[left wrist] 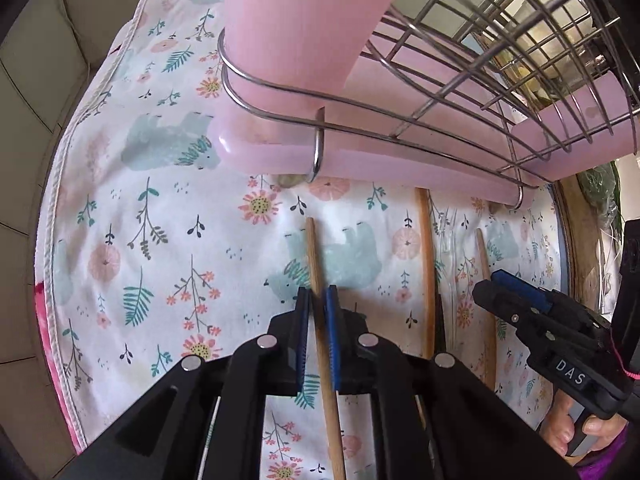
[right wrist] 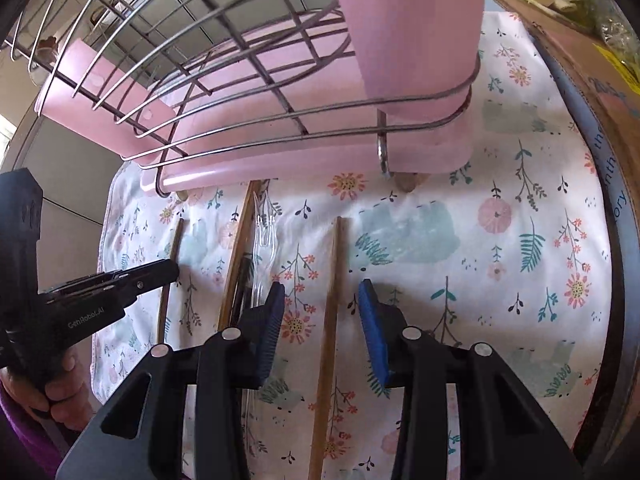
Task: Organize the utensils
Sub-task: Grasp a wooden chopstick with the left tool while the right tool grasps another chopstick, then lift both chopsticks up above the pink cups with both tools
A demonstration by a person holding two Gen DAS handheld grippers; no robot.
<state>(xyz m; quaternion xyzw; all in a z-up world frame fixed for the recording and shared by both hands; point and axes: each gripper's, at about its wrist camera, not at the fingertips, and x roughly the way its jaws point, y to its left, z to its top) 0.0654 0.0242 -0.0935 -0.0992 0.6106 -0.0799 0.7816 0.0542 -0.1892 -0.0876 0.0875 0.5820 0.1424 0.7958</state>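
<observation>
Left gripper point(left wrist: 318, 300) pinches one wooden chopstick point(left wrist: 320, 320) lengthwise; right gripper point(right wrist: 322, 308), jaws wide, straddles another chopstick point(right wrist: 330, 312).

right tongs point(right wrist: 322, 322) open, straddling chopstick point(right wrist: 329, 320)

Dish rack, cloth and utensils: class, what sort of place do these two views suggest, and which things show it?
Probably a home kitchen or dining table. A wire dish rack on a pink tray stands on a floral cloth, and wooden chopsticks and a clear plastic fork lie in front of it.
</observation>
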